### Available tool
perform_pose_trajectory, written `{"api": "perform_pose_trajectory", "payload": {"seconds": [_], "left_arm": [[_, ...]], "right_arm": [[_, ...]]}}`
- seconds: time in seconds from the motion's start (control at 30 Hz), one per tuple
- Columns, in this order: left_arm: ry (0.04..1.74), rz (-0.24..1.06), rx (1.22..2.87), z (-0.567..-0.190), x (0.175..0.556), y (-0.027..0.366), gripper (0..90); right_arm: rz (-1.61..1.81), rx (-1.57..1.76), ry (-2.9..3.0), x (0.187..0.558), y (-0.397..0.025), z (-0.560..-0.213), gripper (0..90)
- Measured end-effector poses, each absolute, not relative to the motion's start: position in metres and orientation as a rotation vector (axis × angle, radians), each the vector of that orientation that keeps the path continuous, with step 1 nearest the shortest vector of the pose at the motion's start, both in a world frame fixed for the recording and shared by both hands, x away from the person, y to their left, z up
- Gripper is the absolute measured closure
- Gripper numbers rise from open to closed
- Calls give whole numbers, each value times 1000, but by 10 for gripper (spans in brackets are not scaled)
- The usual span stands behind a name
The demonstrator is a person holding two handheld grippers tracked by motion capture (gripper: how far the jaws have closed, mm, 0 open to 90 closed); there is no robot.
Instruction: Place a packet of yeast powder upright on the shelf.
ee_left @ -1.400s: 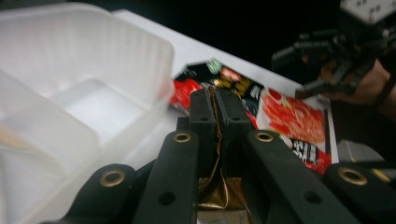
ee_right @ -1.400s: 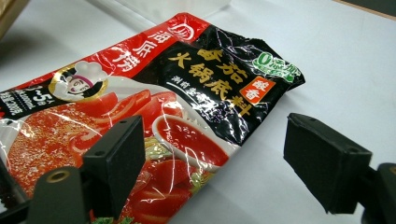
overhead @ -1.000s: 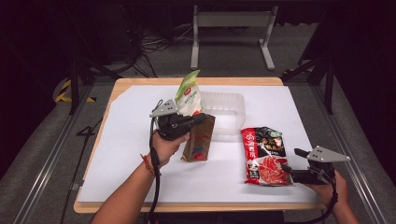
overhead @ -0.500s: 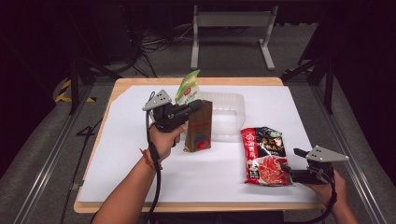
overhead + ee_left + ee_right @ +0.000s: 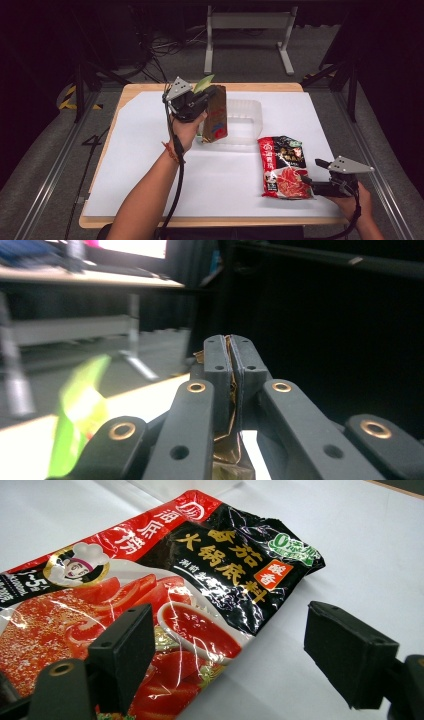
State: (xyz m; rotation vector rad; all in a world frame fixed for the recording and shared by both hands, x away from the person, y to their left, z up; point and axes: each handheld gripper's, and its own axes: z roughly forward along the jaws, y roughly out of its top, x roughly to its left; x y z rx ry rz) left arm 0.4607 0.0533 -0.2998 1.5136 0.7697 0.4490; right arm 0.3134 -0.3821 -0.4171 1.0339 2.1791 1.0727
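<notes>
A white sheet (image 5: 150,165) covers the wooden table (image 5: 210,221), which stands on a grey floor among dark stands and cables. The left gripper (image 5: 201,98) clenches the top edge of a brown foil pouch (image 5: 216,116), held above the table by the clear plastic tray (image 5: 247,117); the pouch's long axis hangs near upright, top pointing up. The right gripper (image 5: 306,182) rests with jaws apart beside a red and black sauce packet (image 5: 282,165), lying flat, lengthways toward the tray.
</notes>
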Motion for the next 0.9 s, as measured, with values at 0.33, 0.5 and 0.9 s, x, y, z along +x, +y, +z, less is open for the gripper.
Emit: {"api": "perform_pose_trajectory", "payload": {"seconds": [0.33, 0.5, 0.9], "left_arm": [[851, 531, 1532, -300, 489, 37, 873], [909, 568, 1520, -306, 504, 32, 873], [974, 637, 1522, -308, 527, 10, 872]], "right_arm": [[1071, 1031, 2178, 314, -384, -418, 208], [1063, 1028, 2183, 314, -383, -419, 207], [1065, 1030, 2183, 315, -384, -419, 207]]}}
